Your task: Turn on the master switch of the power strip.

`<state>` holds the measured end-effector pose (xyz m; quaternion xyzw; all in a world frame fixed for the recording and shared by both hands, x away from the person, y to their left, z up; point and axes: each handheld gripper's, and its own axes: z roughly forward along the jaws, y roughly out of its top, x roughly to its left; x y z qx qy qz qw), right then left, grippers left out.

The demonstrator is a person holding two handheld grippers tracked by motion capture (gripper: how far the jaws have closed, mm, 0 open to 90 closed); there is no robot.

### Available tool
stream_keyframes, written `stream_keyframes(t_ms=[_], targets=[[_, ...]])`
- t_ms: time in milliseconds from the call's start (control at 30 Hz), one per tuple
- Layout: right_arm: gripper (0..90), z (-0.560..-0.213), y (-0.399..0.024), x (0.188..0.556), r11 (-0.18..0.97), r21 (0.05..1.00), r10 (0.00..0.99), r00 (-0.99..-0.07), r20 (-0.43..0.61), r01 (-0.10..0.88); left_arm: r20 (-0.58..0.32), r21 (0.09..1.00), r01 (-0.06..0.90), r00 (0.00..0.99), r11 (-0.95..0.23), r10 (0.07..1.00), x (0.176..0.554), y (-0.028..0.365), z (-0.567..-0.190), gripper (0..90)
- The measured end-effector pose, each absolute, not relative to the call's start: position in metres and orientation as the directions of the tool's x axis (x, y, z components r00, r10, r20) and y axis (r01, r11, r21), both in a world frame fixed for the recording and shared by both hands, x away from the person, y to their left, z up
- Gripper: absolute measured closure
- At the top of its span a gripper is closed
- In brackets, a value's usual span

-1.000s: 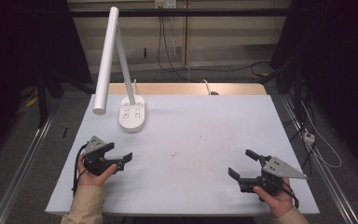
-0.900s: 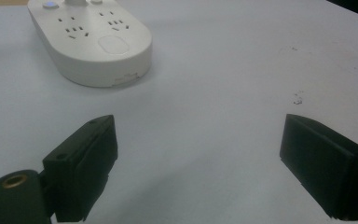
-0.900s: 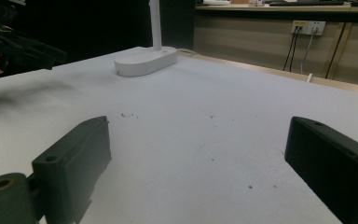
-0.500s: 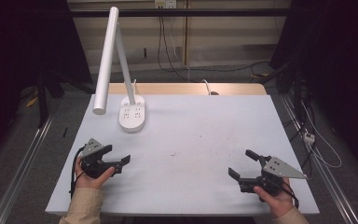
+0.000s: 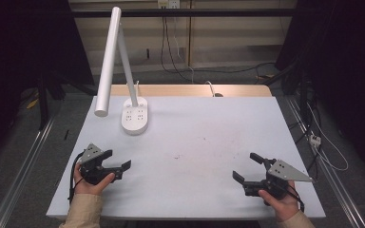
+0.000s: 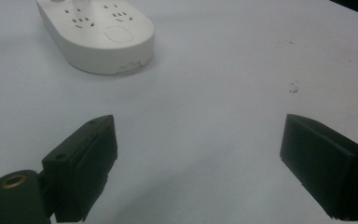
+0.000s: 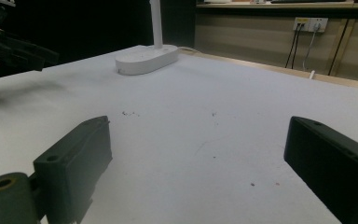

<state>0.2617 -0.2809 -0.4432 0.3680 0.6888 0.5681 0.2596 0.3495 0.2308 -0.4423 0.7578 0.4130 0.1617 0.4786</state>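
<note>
The desk [image 5: 195,142] has a pale grey-white top with a few small dark specks near its middle. A white lamp [image 5: 119,71] stands at the far left part of the desk. Its oval base [image 5: 135,115] carries socket holes and a round button, and its long tubular head slopes down toward the left edge.

The left gripper [image 5: 116,169] sits near the front left corner of the desk, held in the person's left hand [image 5: 91,183]. Its jaws are spread wide with nothing between them (the left gripper view confirms bare desk surface in the gap). In that view the lamp base lies ahead and to the left, well apart from the jaws.

The right gripper [image 5: 248,168] sits near the front right corner, held in the person's right hand [image 5: 278,202], its grey three-cornered plate [image 5: 289,171] on top. Its jaws are likewise spread, holding nothing. In the right gripper view the lamp base appears far across the desk, and the left gripper shows at the upper left edge.

Cables [image 5: 171,52] hang from wall sockets [image 5: 168,4] behind the desk. A wooden strip [image 5: 195,90] runs along the far edge.
</note>
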Motion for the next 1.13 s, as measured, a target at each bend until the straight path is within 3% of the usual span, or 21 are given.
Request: stream_keyframes(t_ms=[1133], targets=[[7.3, -0.4440, -0.2818, 0.2615, 0.093, 0.973, 0.802, -0.596, 0.052, 0.211, -0.157, 0.870, 0.459, 0.606, -0.182, 0.780, 0.3451, 0.2332, -0.4423, 6.3]])
